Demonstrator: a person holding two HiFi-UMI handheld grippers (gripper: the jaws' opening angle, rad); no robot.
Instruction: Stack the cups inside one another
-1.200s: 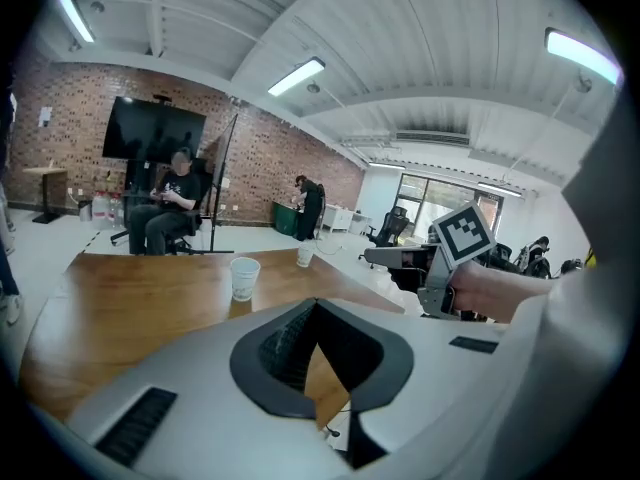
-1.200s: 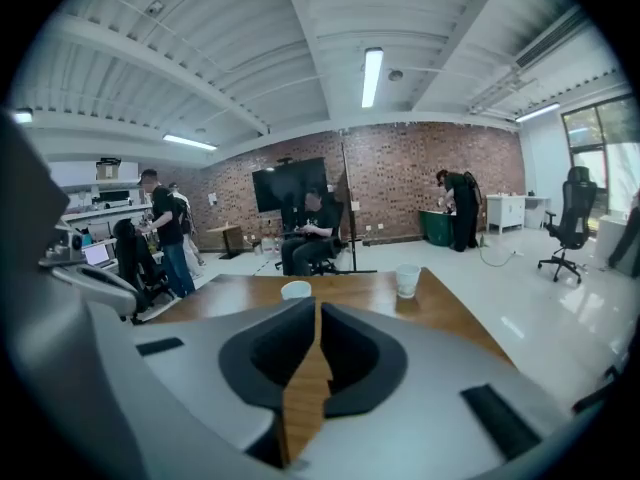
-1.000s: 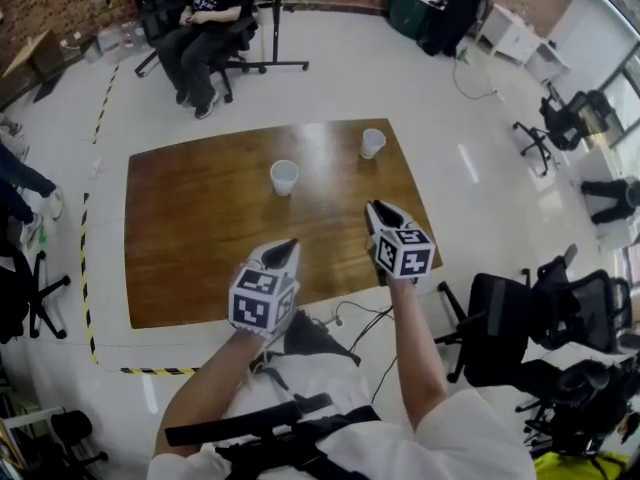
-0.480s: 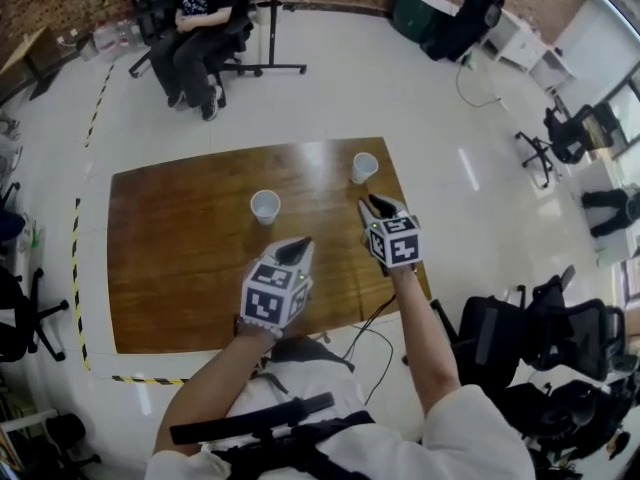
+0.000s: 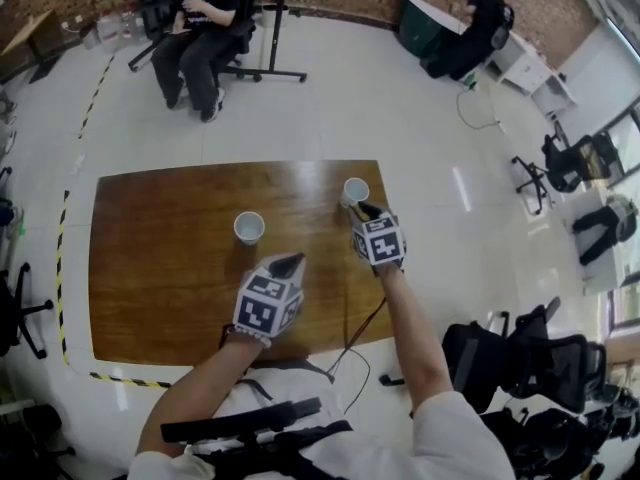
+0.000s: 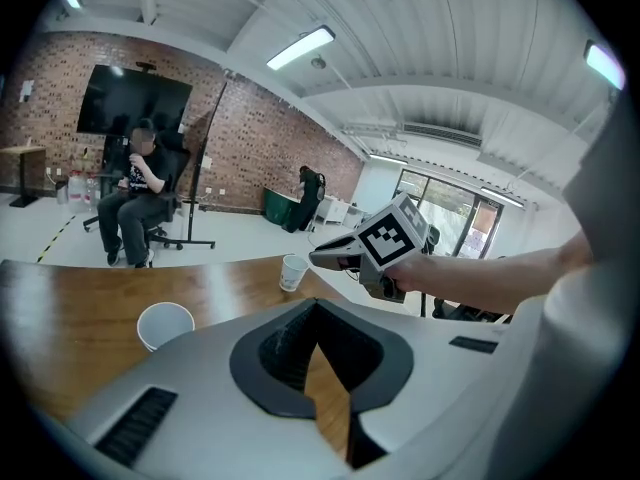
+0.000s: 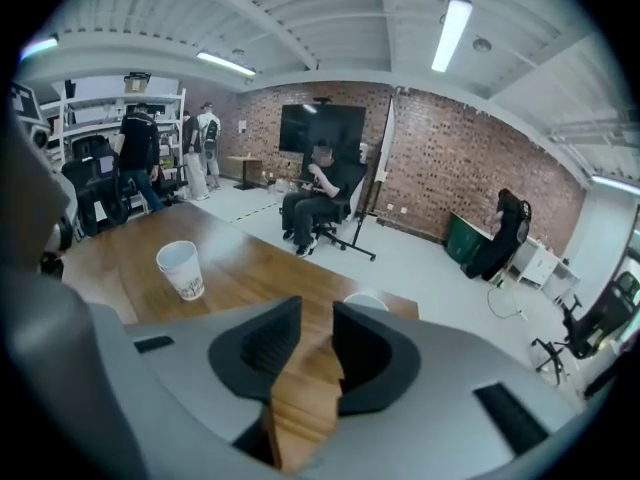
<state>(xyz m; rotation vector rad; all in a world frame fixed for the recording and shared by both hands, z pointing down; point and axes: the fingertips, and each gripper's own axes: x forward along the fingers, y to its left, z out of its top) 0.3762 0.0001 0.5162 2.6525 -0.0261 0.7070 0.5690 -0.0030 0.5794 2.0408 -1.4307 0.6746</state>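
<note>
the bench [image 5: 160, 268] is carrying two upright cups, mouths facing up, long axes vertical. the right hand-held gripper [image 5: 362, 211], jaws spread and empty, is hovering just short of the far cup [image 5: 354, 191] lying straight ahead. the left hand-held gripper [image 5: 288, 262] is hanging pinched shut on nothing, with the middle cup [image 5: 249, 227] ahead-left.

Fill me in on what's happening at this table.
A person holds a two-jaw gripper in each hand over a wooden table, where two white paper cups stand apart, not yet stacked. The right gripper has its jaws open just short of the far cup near the table's right edge, with nothing between them. The left gripper is shut and empty, hanging short of the middle cup.
</note>
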